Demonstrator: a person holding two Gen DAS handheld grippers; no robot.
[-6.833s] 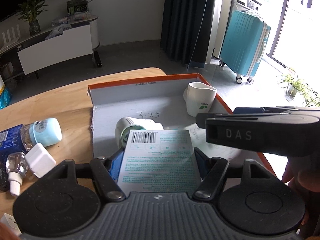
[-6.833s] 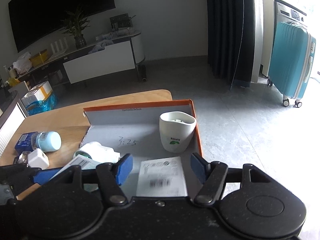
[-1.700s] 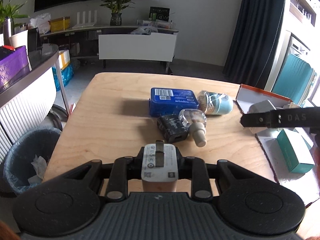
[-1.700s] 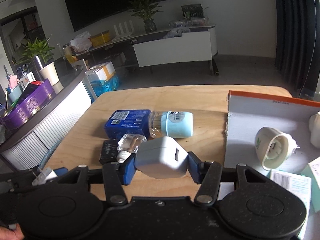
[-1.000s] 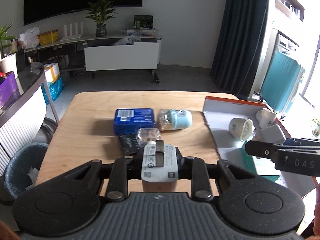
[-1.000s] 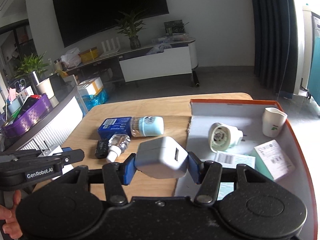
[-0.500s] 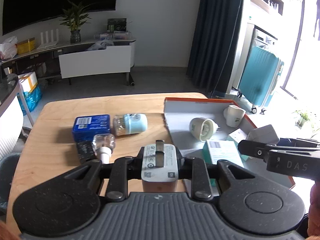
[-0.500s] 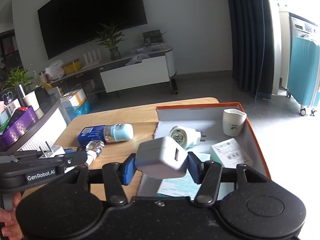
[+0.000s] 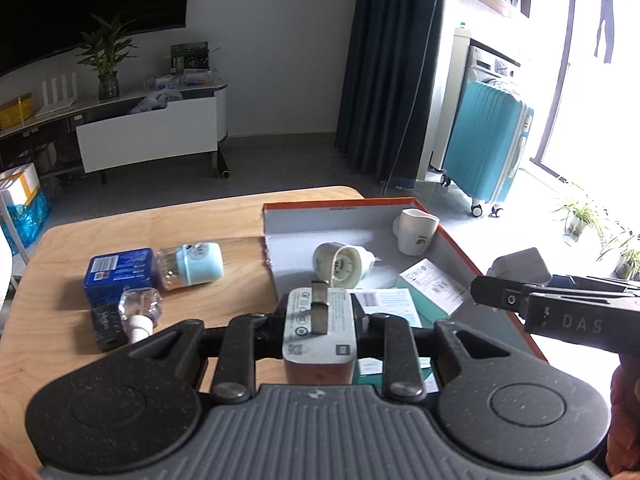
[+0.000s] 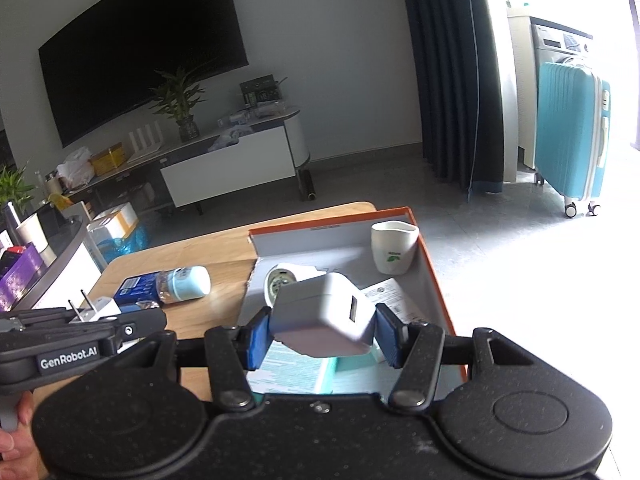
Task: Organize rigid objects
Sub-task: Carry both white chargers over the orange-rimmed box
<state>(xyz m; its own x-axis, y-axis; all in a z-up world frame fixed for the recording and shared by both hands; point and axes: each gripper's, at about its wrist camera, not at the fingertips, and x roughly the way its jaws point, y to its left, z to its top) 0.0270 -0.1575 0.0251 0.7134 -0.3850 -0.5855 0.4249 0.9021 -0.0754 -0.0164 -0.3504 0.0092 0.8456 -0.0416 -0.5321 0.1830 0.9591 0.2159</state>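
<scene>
Both claws loaded: right gripper (image 10: 322,334) clamps the USB charger (image 10: 326,320) already above the orange-rimmed box (image 10: 434,280), left gripper (image 9: 319,326) pinches the pronged plug adapter (image 9: 318,326) seemingly near the box's left wall.

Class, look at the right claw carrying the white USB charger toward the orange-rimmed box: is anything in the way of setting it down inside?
The right claw holds the USB charger above the box. Nothing blocks the descent, though teal cartons cover the floor directly beneath.
</scene>
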